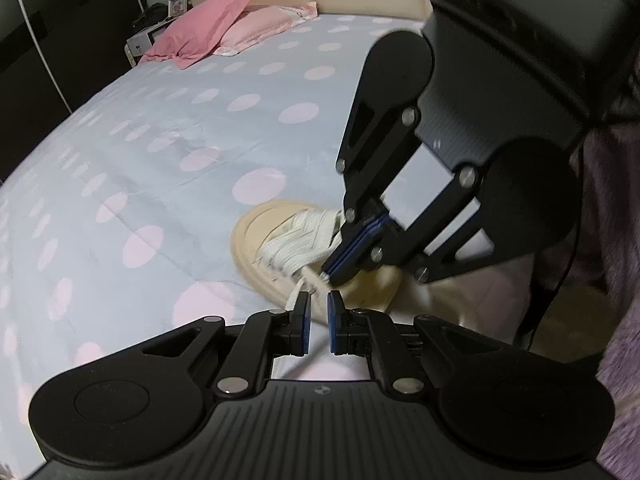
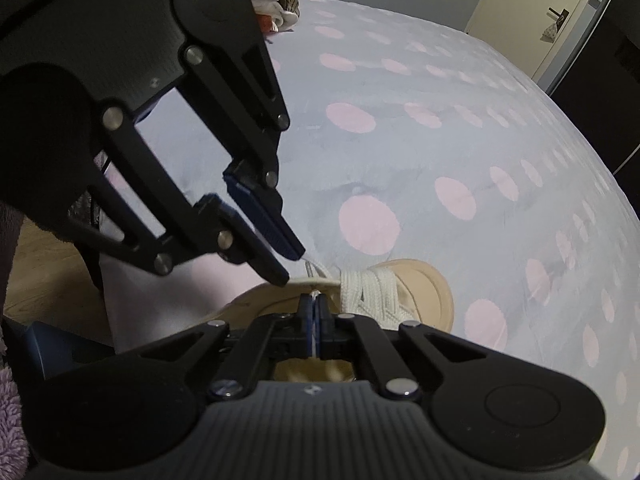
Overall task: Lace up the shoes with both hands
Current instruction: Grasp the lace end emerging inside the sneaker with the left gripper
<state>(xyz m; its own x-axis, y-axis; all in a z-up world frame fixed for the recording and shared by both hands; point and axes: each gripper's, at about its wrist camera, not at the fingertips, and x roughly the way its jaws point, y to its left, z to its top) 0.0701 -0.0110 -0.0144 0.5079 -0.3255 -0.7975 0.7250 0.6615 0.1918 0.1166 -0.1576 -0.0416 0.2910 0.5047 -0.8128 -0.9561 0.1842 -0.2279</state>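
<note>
Right gripper [image 2: 315, 312]: pads pressed together, pinching a thin strand of lace [image 2: 316, 294] right over the shoe's collar.
Left gripper [image 1: 318, 312]: pads nearly together with a narrow gap showing between them; a lace end [image 1: 298, 294] runs up to the tips, so you seem to hold it only by the very tip. Whether the pads truly bite it, I cannot tell.
Shoe [image 1: 256, 256]: lying on the bed [image 1: 160, 140] just beyond both grippers, toe pointing away from you, laces already crossed over the tongue.
Risk, slip: your left hold looks marginal; any tug could pull the end free and leave it lying across the shoe.
Risk, shoe drag: nothing pins the shoe down. Pull either strand hard and it will likely slide or tip on the soft sheet instead of tightening.
Risk, collision: the two grippers sit almost touching; crossing strands here may knock one against the other.
Lace material: flat, white, woven weave, limp; the end looks narrower and stiffer.
Shoe material: beige upper, thick rounded rubbery sole rim, smooth and pale.
Bed surface: pale blue sheet with pink dots, soft, lightly creased.
Pads: blue, ribbed, on black linkages.
</note>
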